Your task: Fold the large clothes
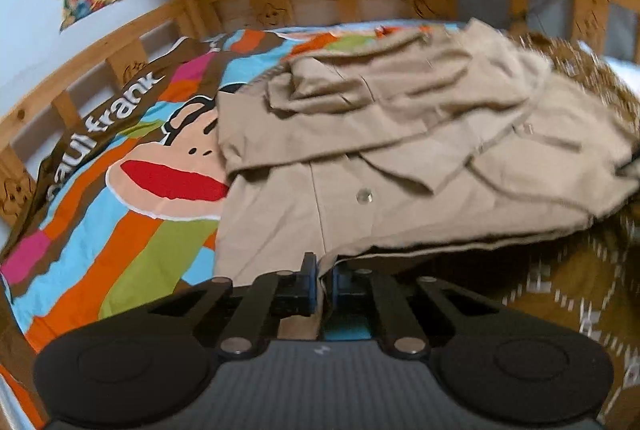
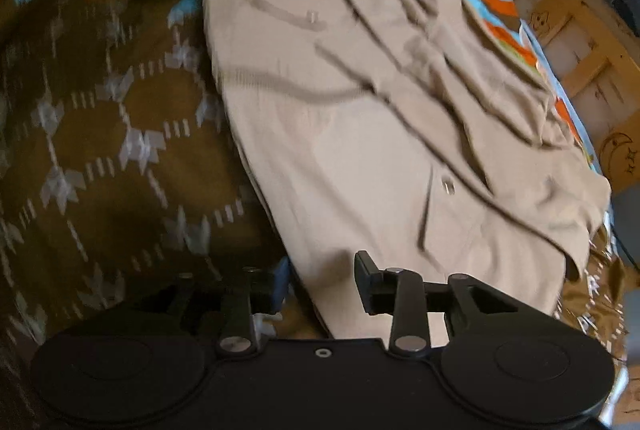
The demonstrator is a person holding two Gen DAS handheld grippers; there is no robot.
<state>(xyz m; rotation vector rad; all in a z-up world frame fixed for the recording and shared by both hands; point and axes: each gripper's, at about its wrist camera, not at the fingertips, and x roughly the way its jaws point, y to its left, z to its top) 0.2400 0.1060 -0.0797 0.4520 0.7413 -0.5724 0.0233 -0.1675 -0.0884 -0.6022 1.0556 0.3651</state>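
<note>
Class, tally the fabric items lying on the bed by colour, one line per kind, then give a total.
Beige buttoned coat: 1
Brown blanket with pale diamond pattern: 1
Multicoloured striped cartoon monkey bedsheet: 1
Total: 3

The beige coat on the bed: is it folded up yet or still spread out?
Partly folded: the beige coat has its upper part doubled over in rumpled layers, while its lower part lies flat, one edge pinched by the left gripper.

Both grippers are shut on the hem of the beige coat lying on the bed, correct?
Not quite. Only the left gripper is shut on the beige coat; the right wrist view shows the right gripper open, its fingers apart over the coat's edge, gripping nothing.
</note>
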